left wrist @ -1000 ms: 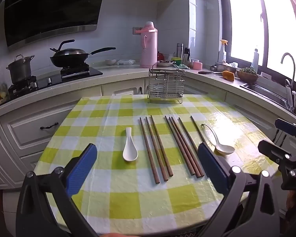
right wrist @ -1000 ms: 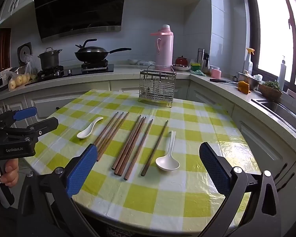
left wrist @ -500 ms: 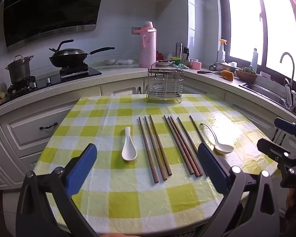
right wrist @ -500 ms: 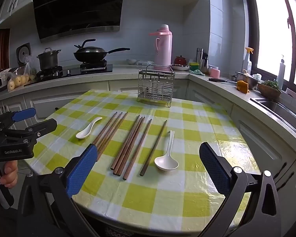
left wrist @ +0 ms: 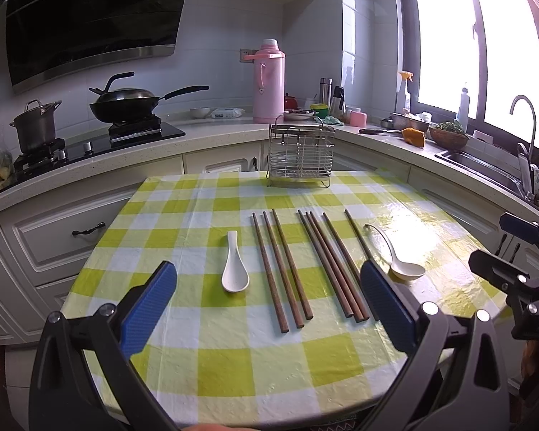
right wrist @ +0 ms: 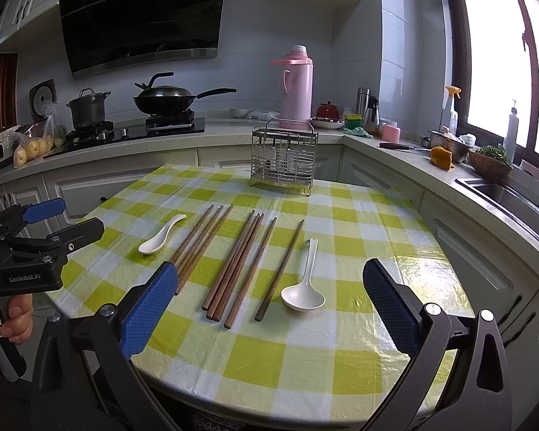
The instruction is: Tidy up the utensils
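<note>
Several brown chopsticks [left wrist: 282, 269] [right wrist: 233, 258] lie side by side on the yellow-check table [left wrist: 233, 359]. A short white spoon [left wrist: 233, 273] [right wrist: 160, 239] lies left of them. A long-handled white spoon [left wrist: 400, 258] [right wrist: 303, 287] lies right of them. A wire utensil rack [left wrist: 300, 156] [right wrist: 283, 160] stands at the table's far edge. My left gripper [left wrist: 266, 305] is open and empty above the near edge. My right gripper [right wrist: 269, 301] is open and empty, also near the front edge.
Behind the table runs a counter with a pink thermos [left wrist: 268, 82], a wok [left wrist: 125, 102] on the stove, a pot [left wrist: 37, 125] and a sink [left wrist: 485, 165] at the right. White cabinet drawers [left wrist: 72, 230] stand left of the table.
Both grippers drifted very slightly; the view shifted a little. Nothing on the table moved and both grippers stay open.
</note>
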The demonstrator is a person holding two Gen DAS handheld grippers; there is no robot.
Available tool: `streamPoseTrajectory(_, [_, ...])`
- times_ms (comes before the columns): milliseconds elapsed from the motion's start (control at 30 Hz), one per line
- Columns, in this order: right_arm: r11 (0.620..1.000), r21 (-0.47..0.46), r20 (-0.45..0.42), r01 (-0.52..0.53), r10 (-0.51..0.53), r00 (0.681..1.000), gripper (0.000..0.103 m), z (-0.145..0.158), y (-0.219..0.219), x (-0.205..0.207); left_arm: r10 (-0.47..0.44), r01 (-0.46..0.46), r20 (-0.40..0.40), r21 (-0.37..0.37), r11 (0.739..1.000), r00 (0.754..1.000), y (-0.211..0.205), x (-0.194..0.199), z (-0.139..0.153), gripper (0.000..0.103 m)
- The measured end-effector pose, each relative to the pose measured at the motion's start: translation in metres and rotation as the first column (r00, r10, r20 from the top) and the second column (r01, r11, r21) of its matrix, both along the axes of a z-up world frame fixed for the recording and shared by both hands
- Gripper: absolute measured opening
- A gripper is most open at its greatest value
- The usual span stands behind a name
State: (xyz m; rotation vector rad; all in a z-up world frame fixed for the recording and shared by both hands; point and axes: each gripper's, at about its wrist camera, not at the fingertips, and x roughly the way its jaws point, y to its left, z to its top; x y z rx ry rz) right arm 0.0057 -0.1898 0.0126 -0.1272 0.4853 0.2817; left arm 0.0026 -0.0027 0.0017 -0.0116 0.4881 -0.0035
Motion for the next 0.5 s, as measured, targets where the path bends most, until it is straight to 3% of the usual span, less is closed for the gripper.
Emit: streamPoseTrajectory(500, [1.0, 0.001, 0.001, 0.002, -0.002, 1.0, 0.096, -0.0001, -0.0007, 0.0002, -0.004, 0.004, 0.003, 0.003, 1.0, 1.0, 0.0029, -0.0026, -0.0015, 0.099])
